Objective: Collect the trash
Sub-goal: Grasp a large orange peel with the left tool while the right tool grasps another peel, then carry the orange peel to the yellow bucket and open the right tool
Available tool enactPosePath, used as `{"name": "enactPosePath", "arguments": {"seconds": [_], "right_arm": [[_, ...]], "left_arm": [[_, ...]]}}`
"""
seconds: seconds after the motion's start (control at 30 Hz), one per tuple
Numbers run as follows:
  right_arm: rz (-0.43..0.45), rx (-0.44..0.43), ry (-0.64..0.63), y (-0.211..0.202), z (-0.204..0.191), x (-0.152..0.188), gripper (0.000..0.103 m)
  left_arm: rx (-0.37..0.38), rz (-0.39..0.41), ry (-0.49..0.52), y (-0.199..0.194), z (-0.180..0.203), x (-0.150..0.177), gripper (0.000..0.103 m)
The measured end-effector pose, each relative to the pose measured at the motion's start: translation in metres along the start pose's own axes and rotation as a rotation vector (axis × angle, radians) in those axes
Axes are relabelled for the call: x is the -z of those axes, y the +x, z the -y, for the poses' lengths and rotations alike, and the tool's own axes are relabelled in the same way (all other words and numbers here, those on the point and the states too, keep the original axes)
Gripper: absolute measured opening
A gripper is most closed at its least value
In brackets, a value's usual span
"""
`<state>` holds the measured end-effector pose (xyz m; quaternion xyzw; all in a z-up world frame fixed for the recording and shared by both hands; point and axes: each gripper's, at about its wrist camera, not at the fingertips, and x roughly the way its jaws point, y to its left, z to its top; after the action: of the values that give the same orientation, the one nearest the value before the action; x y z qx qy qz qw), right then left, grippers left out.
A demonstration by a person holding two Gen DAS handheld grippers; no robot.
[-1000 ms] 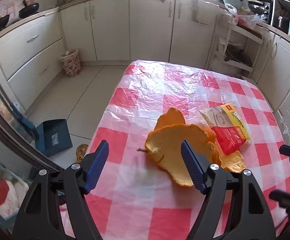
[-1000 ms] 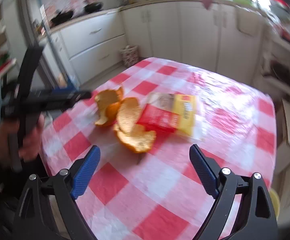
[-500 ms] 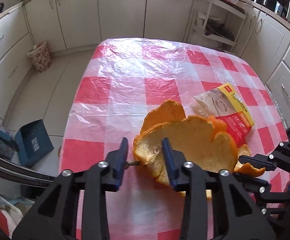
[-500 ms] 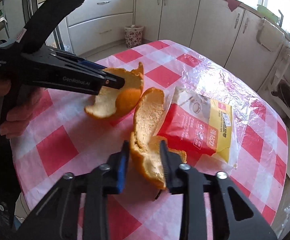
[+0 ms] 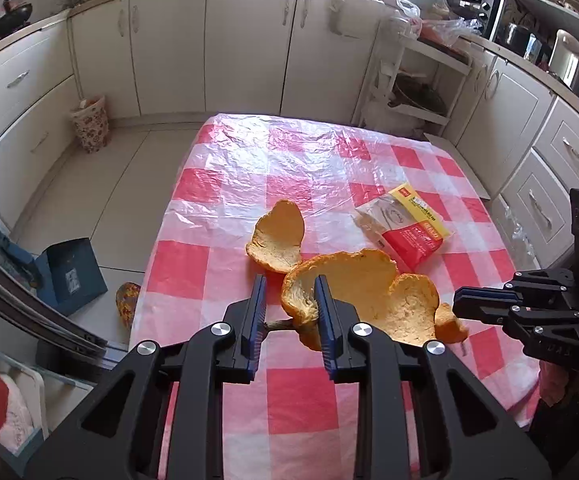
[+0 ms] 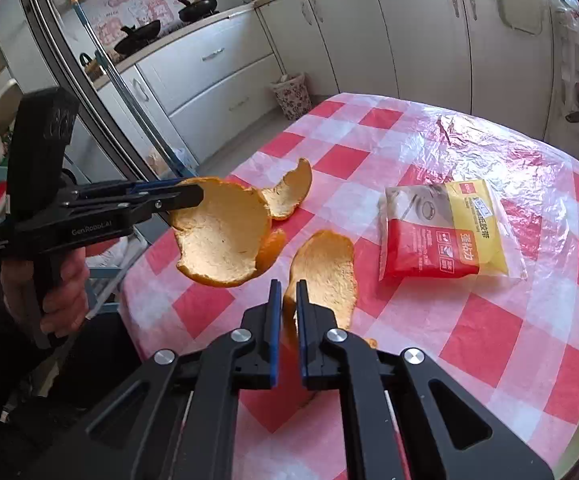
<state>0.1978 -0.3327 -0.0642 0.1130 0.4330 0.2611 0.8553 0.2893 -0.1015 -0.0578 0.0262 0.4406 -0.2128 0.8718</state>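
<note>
A large orange peel (image 6: 221, 236) is gripped at its rim by the left claw (image 5: 289, 300) and held clear of the tabletop (image 6: 489, 340), seemingly for carrying off as trash. A narrower peel (image 6: 325, 276) is pinched edgewise by the right claw (image 6: 287, 300). A third peel (image 6: 289, 194) and a snack packet (image 6: 445, 232) are left lying on the checked cloth.

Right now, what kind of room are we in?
Most likely a home kitchen. White cabinets run under a countertop along the walls, black pans sit on a stove, and a table with a red checked cloth holds orange peel.
</note>
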Motion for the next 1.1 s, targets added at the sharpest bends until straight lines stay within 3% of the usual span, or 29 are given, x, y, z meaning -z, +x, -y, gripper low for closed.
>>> {"name": "enactPosePath", "arguments": {"seconds": [0.13,0.23,0.27,0.3,0.33,0.5,0.73,0.83,0.9,0.93,1.0,1.1], "right_arm": [[0.039,-0.036,0.030,-0.029,0.006,0.005,0.008],[0.004,0.013,-0.047,-0.033,-0.005,0.014,0.010],[-0.004,0.025,-0.067,-0.032,-0.009,0.018,0.026],[-0.006,0.043,-0.092,-0.031,-0.015,0.023,0.056],[0.007,0.076,-0.119,-0.030,-0.020,0.026,0.065],[-0.051,0.147,-0.142,-0.008,-0.018,0.030,0.067],[-0.141,0.161,-0.377,0.023,-0.051,0.046,0.067],[-0.189,0.215,-0.381,0.043,-0.047,0.049,0.058],[-0.207,0.230,-0.342,0.051,-0.036,0.046,0.037],[-0.203,0.232,-0.321,0.051,-0.031,0.044,0.033],[-0.186,0.186,-0.253,0.046,-0.023,0.037,0.013],[-0.140,0.139,-0.169,0.032,-0.014,0.032,0.007]], "left_arm": [[-0.002,0.028,-0.014,-0.029,0.011,0.008,0.023],[-0.015,0.030,-0.017,-0.039,0.019,0.015,0.023],[-0.019,0.029,-0.024,-0.042,0.020,0.019,0.023],[-0.026,0.029,-0.032,-0.045,0.021,0.023,0.023],[-0.027,0.026,-0.042,-0.047,0.021,0.027,0.023],[-0.033,0.019,-0.097,-0.059,0.017,0.047,0.023],[-0.032,0.023,-0.143,-0.073,0.001,0.062,0.023],[-0.030,0.024,-0.156,-0.077,-0.003,0.064,0.023],[-0.026,0.022,-0.163,-0.077,-0.005,0.066,0.023],[-0.024,0.021,-0.165,-0.078,-0.005,0.067,0.023],[-0.018,0.020,-0.162,-0.078,-0.003,0.068,0.023],[-0.009,0.020,-0.153,-0.077,0.002,0.069,0.023]]}}
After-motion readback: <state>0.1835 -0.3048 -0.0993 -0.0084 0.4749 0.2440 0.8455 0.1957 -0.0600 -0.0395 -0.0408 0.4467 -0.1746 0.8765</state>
